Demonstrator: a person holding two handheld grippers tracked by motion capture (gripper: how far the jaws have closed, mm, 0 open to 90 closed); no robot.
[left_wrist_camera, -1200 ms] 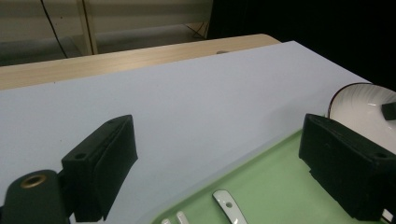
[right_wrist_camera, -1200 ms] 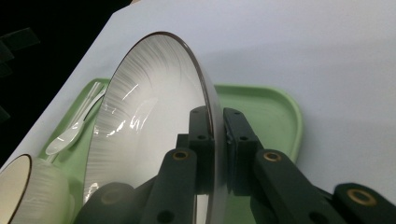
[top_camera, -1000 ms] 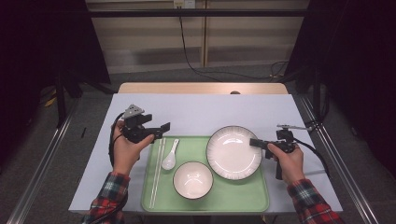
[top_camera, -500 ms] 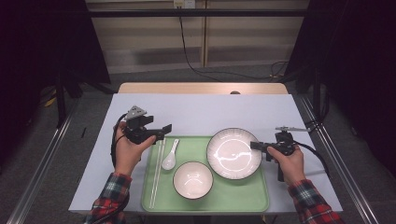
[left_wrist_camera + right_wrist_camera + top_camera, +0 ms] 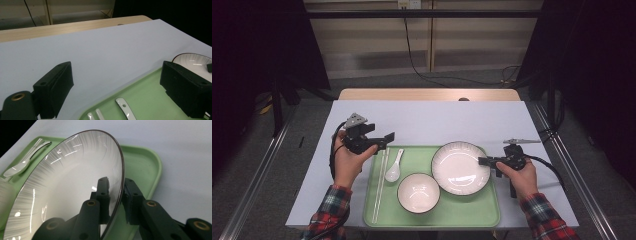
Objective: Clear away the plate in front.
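A green tray point(image 5: 462, 215) holds a white plate point(image 5: 459, 167), a white bowl point(image 5: 418, 192), a white spoon point(image 5: 393, 167) and a pair of pale chopsticks point(image 5: 381, 180). My right gripper point(image 5: 482, 161) is shut on the plate's right rim. In the right gripper view the plate point(image 5: 62, 187) tilts up off the tray point(image 5: 147, 162), its dark rim pinched by the right gripper point(image 5: 115, 182). My left gripper point(image 5: 387, 137) hovers open over the tray's far left corner. The left gripper point(image 5: 120, 85) holds nothing, with the spoon handle point(image 5: 125, 106) and chopstick tips point(image 5: 96, 115) below.
The tray lies at the near edge of a pale lilac table point(image 5: 437, 122), whose far half is bare. A wooden strip point(image 5: 427, 94) runs along the table's far edge. Cables trail from both grippers. Dark floor and metal rails flank the table.
The right gripper and the plate have shifted slightly toward the person. The left gripper has drifted a touch to the right and is still open.
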